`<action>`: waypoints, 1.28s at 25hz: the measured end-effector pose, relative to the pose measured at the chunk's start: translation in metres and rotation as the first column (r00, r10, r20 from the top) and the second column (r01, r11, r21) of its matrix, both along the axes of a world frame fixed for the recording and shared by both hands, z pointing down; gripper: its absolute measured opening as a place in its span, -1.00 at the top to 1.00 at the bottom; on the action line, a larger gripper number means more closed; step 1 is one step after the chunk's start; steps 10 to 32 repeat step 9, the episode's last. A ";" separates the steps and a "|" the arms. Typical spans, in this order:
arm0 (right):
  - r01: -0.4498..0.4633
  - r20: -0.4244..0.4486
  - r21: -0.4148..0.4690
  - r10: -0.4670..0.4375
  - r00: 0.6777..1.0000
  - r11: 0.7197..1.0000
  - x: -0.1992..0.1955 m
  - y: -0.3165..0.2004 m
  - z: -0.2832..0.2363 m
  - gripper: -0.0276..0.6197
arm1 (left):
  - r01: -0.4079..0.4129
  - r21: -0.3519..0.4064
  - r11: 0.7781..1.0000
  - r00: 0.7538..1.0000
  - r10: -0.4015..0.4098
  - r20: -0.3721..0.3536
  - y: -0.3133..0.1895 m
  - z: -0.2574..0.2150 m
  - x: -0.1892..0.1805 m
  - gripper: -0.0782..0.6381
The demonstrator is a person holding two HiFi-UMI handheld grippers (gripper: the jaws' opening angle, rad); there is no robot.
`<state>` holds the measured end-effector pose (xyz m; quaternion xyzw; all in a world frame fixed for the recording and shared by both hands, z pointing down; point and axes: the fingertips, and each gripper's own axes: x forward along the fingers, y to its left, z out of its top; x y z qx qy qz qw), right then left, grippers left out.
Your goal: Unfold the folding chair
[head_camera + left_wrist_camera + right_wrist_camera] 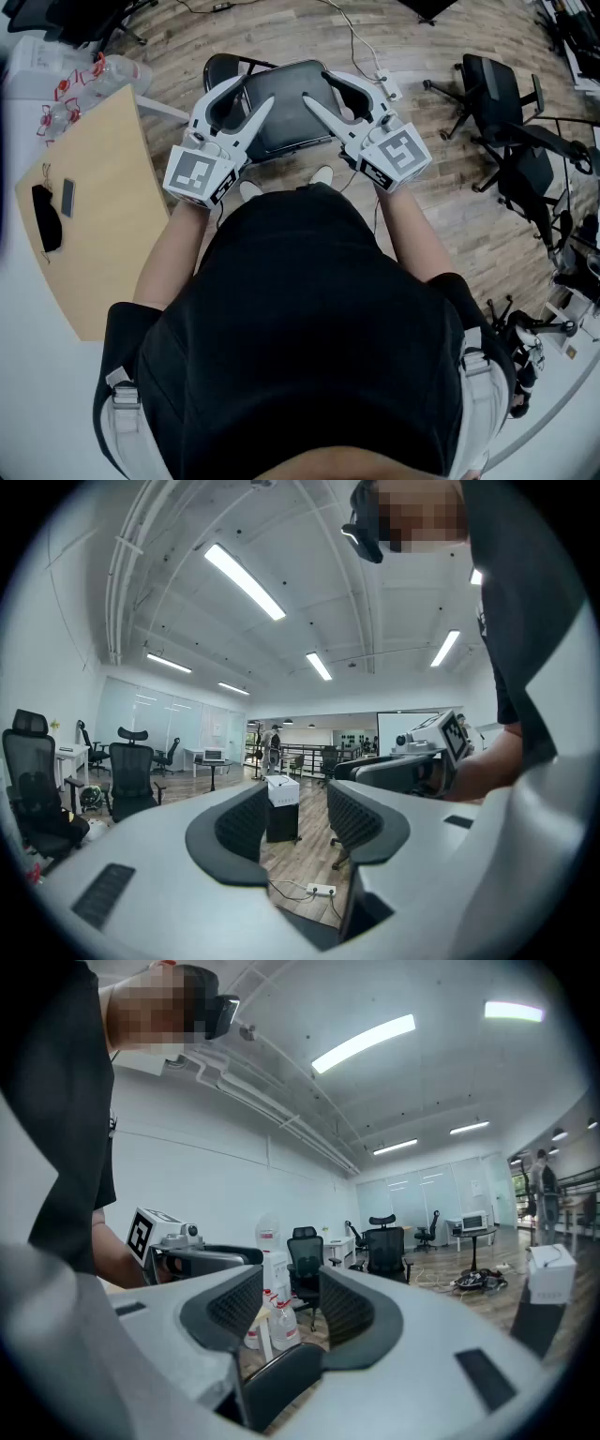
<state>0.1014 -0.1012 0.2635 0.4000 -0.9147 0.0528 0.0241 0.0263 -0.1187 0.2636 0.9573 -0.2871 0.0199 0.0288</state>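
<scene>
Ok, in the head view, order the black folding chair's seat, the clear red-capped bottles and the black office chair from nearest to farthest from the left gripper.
1. Black folding chair's seat, right at the left gripper.
2. Clear red-capped bottles, off to the left.
3. Black office chair, far right.

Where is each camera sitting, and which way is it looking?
Head view: on the person's head, looking steeply down at the folding chair; shows torso, forearms, left gripper and right gripper.
Left gripper view: on the left gripper, looking level across the office; its own fingers stand apart.
Right gripper view: on the right gripper, level toward water bottles; own fingers apart.
Shared: each gripper view shows the other gripper.
</scene>
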 end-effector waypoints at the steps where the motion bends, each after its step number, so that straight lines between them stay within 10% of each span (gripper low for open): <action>1: 0.001 -0.001 0.000 -0.001 1.000 1.000 0.000 0.000 0.000 0.33 | 0.001 0.001 1.000 1.000 -0.001 0.001 0.000 0.000 0.000 0.24; 32: 0.007 -0.007 -0.006 -0.007 1.000 1.000 -0.001 0.004 0.002 0.33 | 0.011 0.002 1.000 1.000 -0.011 0.005 0.005 0.001 -0.003 0.25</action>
